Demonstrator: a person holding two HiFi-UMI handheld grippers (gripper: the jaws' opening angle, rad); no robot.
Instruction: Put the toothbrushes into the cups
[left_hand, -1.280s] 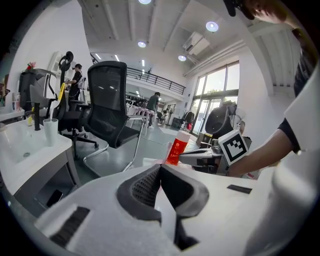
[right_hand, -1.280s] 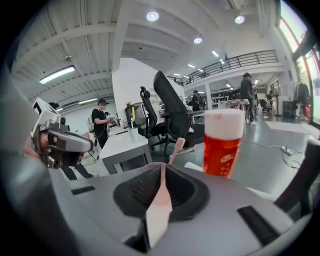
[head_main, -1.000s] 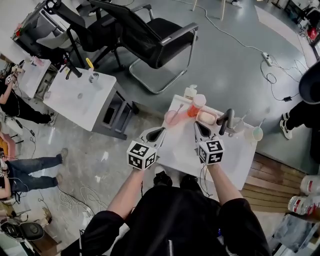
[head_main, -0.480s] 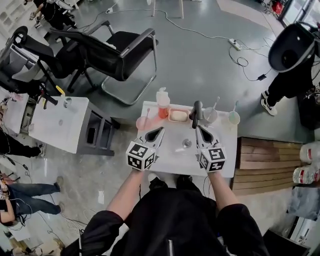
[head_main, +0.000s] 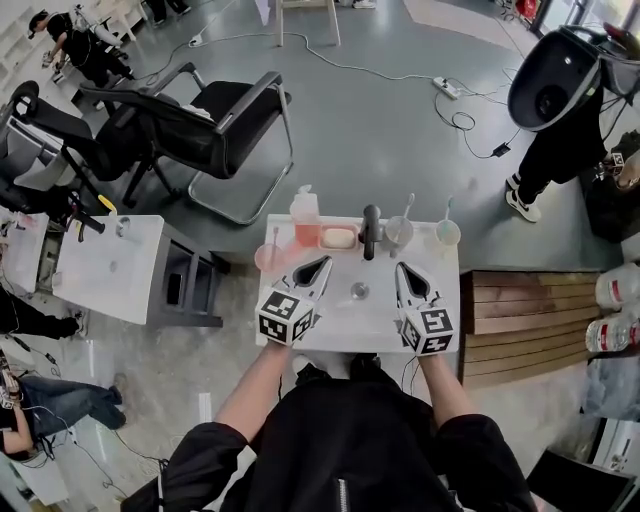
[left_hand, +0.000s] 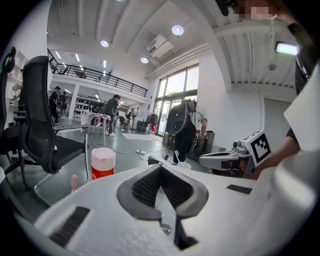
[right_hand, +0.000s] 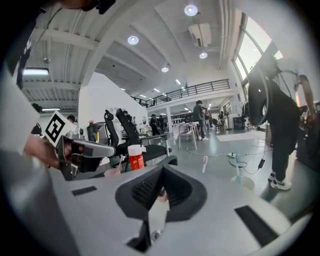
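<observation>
Well, both grippers hang over the near half of the white table (head_main: 335, 312), touching nothing on it. The left gripper (head_main: 321, 264) has its fingers (left_hand: 145, 187) pressed together on nothing, and so has the right gripper (head_main: 405, 270). Along the far edge, the pink cup (head_main: 267, 259), clear cup (head_main: 398, 233) and green cup (head_main: 447, 234) each hold a toothbrush (head_main: 407, 208). A bottle (head_main: 305, 222), soap dish (head_main: 338, 238) and tap (head_main: 371, 231) stand between the pink and clear cups.
</observation>
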